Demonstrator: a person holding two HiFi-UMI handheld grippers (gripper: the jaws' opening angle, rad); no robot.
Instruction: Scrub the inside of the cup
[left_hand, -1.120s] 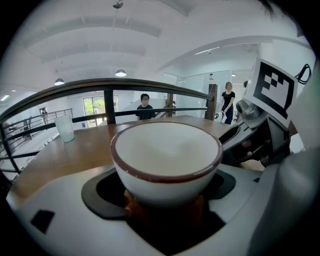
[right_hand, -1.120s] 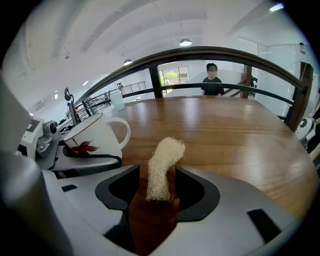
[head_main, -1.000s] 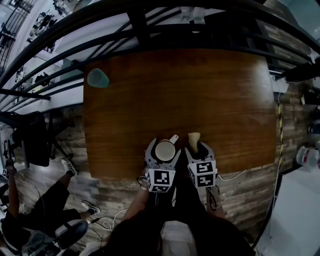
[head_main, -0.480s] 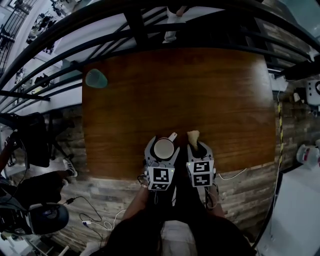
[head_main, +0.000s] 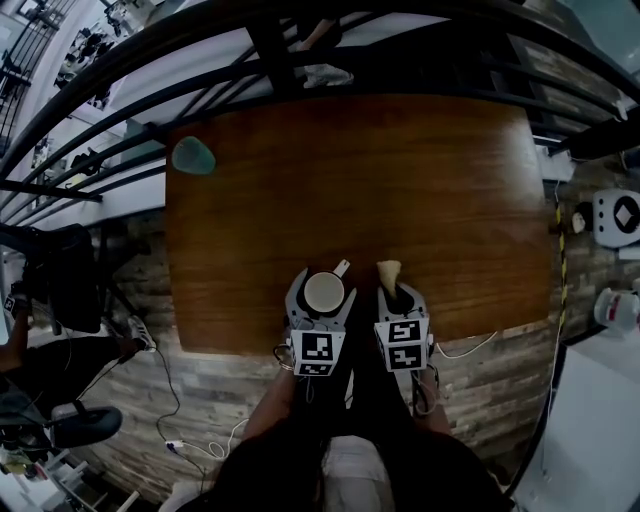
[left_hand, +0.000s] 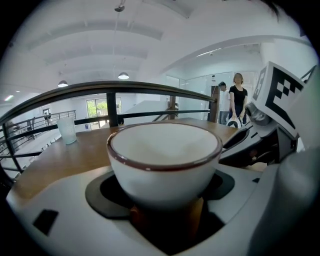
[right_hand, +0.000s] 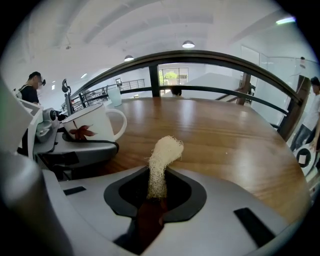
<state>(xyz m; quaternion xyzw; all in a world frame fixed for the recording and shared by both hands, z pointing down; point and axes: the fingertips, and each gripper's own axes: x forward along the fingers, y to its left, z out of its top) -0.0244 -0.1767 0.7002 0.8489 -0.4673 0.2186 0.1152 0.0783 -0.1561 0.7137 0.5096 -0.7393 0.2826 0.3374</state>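
Since a second ago: right gripper (right_hand: 155, 202) jaws have been closing and now pinch the lower end of the loofah scrubber (right_hand: 161, 165); neither hand has shifted noticeably, cup unchanged. Cup (left_hand: 165, 160) stands upright between the left gripper's (head_main: 323, 300) jaws, pads clamped against its rounded lower body, mouth open upward, interior looks empty. Its handle points ahead and toward the right gripper. The scrubber sticks out ahead of the right jaws, its tip curling over; it sits just right of the cup and has not entered it yet. Both are near the table's (head_main: 400, 180) edge closest to the person; a pale tumbler (head_main: 193, 156) stands well ahead and left. Risks, as judged: the grip on the scrubber is narrow and low, so pressing into the cup may fold the loofah or pull it free. Sideways scrubbing force on a round-bodied cup could twist or tip it in the left jaws.
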